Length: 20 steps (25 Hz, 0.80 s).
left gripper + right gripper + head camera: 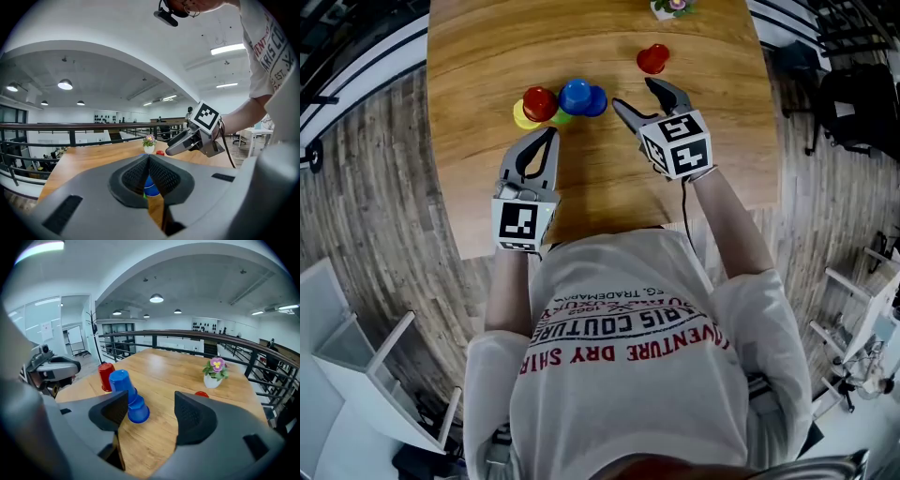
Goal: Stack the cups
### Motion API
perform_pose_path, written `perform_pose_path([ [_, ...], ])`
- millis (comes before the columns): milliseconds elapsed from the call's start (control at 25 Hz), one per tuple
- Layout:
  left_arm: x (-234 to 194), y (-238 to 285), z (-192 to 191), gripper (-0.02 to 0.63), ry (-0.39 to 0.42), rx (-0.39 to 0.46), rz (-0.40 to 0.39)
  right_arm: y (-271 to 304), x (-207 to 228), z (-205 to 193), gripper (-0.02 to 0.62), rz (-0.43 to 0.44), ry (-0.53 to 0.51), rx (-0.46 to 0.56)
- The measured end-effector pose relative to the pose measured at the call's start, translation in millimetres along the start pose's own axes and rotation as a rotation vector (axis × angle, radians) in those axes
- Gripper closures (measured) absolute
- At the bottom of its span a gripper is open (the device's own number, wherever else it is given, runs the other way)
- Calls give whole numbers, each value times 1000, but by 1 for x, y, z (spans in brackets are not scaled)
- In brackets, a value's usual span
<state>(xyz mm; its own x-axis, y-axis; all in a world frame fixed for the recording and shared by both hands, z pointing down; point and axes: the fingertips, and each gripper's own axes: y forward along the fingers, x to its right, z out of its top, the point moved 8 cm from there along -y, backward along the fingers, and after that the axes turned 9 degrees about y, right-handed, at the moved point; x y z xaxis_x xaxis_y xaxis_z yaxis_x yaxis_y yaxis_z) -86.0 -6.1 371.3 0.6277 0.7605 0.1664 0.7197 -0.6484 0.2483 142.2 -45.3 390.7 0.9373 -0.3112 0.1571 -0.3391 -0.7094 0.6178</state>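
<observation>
Several cups cluster on the wooden table [487,56]: a yellow cup [521,116], a red cup [539,102], a green cup [562,118] and two blue cups [579,96] touching each other. In the right gripper view the taller blue cup [121,380] leans on the lower blue one [138,411]. Another red cup [653,58] lies apart at the far right. My left gripper [547,139] is shut with nothing in it, just short of the cluster. My right gripper [636,96] stands open and empty to the right of the blue cups.
A small white pot with a flower [673,7] stands at the table's far edge. The table's near edge [581,239] runs close to the person's body. Railings [197,341] run beyond the table.
</observation>
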Motion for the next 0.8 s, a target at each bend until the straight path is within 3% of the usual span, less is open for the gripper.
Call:
perform_pose_path([
  [320,35,50,5,589,-1,-22,-61,7,78,-22,293,-109,54,-30],
  [800,57,95,-4,589,-44,-70,-16,72,137,-18,293,-102,54,-28],
])
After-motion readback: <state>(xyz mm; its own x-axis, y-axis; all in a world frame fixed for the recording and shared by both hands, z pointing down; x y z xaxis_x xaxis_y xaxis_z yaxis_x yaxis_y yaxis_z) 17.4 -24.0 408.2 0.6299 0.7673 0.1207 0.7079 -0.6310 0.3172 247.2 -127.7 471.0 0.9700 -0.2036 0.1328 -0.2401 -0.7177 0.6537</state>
